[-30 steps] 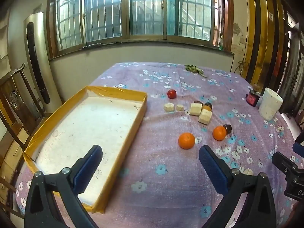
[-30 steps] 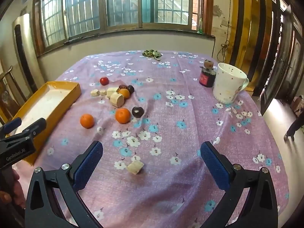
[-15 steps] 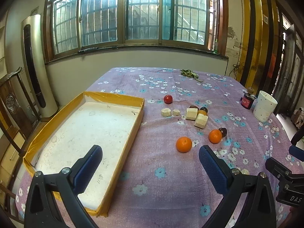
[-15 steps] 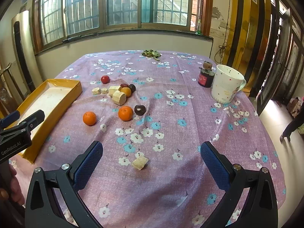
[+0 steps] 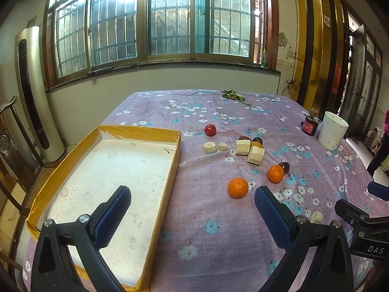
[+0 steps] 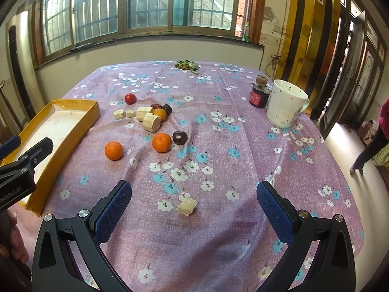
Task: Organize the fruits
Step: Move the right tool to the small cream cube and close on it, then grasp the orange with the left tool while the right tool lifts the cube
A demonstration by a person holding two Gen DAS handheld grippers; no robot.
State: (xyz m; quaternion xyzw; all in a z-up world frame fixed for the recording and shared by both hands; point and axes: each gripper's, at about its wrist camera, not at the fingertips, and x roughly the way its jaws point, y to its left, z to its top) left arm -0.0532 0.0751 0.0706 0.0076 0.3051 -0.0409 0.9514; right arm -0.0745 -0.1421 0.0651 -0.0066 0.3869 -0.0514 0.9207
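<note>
In the left wrist view, the yellow tray's (image 5: 170, 170) near corner is hiding behind the left gripper's (image 5: 192, 209) own fingers, and the frame edge is cutting off the right gripper (image 5: 364, 221). A small orange fruit (image 5: 256, 144) is peeking from behind pale cut chunks (image 5: 249, 150). In the right wrist view, the frame edge is cropping a standing person (image 6: 374, 143).

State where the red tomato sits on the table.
In the right wrist view, the red tomato lies left of centre on the cloth, beyond the pale chunks and right of the yellow tray.
</note>
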